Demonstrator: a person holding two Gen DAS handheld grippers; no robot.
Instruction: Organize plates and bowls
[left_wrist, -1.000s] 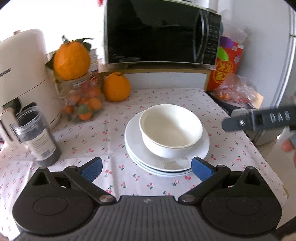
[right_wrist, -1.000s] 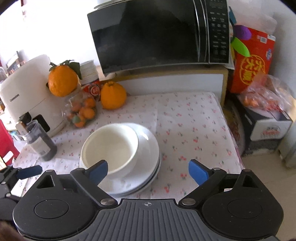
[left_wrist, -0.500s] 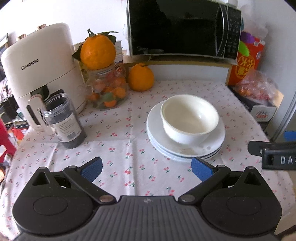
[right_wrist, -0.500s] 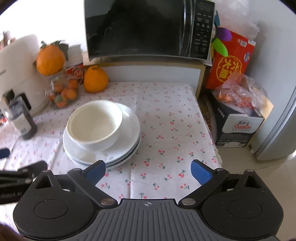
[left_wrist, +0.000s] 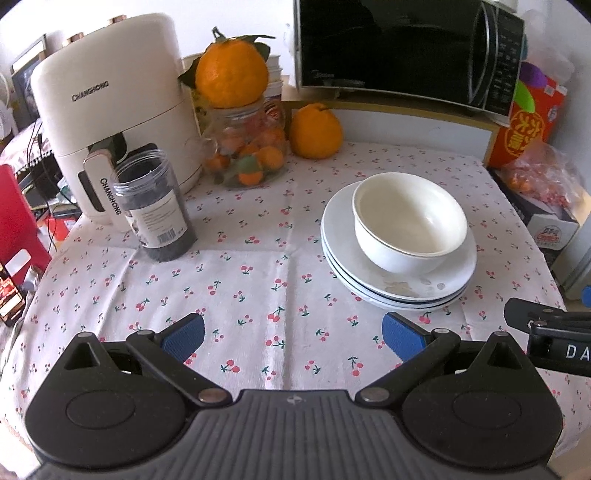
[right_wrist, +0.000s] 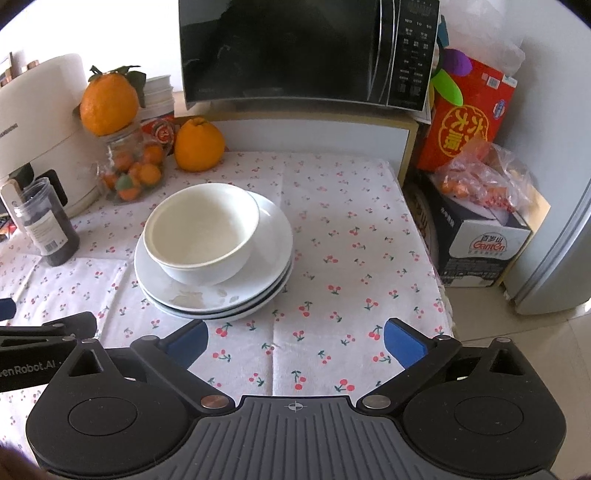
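Left wrist view: my left gripper (left_wrist: 291, 334) stands wide, nothing between its blue pads, poised over bare cherry-print tablecloth (left_wrist: 258, 280). Right wrist view: my right gripper (right_wrist: 295, 338) also stands wide and empty over the cloth, near the table's front edge.

Location of the task items: the white bowl (left_wrist: 409, 221) sits upright on top of the stack of plates (left_wrist: 395, 291), off-centre toward one side of the top plate. The stack lies on the tablecloth, ahead of both grippers and apart from them. I count three plates by the rim lines, though the lower rims are partly hidden and the count may be off. The stacking looks complete, or close to it.

Hazards from this position:
- Off-centre bowl. A nudge from either finger could slide it across the glazed plate and tip it over the rim.
- Loose cloth. Dragging a fingertip across it could pull the whole stack along.
- Dried residue on the top plate suggests uneven friction under the bowl.
- Dark jar (left_wrist: 157, 206) and fruit jar (left_wrist: 247, 147), with an orange (left_wrist: 232, 72) balanced on top, stand to the left; a wide sweep of my left gripper could topple them.
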